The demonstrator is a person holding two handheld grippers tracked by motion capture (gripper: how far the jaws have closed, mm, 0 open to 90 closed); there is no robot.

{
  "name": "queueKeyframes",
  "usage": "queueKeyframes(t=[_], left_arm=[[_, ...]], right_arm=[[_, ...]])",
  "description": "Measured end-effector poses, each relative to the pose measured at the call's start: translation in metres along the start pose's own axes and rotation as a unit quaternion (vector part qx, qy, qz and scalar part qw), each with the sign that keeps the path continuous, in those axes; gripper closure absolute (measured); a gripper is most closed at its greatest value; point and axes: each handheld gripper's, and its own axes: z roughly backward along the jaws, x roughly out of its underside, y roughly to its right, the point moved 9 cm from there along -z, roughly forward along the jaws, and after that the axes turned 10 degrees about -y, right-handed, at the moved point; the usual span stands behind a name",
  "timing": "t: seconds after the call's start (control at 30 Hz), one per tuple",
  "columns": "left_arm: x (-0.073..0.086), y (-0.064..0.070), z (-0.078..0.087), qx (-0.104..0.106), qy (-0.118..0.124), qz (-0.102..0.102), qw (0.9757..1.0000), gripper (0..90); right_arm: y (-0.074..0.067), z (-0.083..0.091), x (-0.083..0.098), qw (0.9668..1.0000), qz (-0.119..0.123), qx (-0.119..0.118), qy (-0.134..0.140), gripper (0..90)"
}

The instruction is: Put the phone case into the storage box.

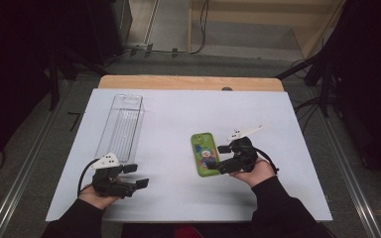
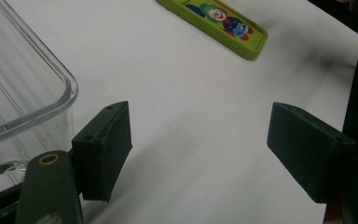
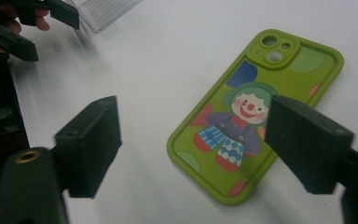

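Note:
A green phone case with a clown picture lies flat, camera cutout away from me, right of the middle of the white board. My right gripper stands open at its near right edge, pointing left. In the right gripper view the phone case lies under and beyond the right gripper, whose right jaw hangs over the case without pressing it. My left gripper is open at the front left, nothing between its jaws. From the left gripper the phone case shows farther off.
A clear plastic box lies lengthwise on the left of the board, its near end just beyond my left hand; its rounded corner is close to the left jaw. The wooden table edge shows behind the board. Dark stands flank the table.

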Motion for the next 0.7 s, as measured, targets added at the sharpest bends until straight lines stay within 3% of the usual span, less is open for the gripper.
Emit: queueKeyframes(t=[0.57,0.7], left_arm=[[0.000,0.000,0.000,0.001,0.001,0.001,1.0000,22.2],[0.000,0.000,0.000,0.001,0.001,0.000,1.0000,22.2]], right_arm=[[-0.008,-0.024,-0.014,0.9998,0.002,-0.009,-0.015,23.5],[-0.009,-0.028,-0.015,0.9997,0.004,-0.014,-0.021,28.9]])
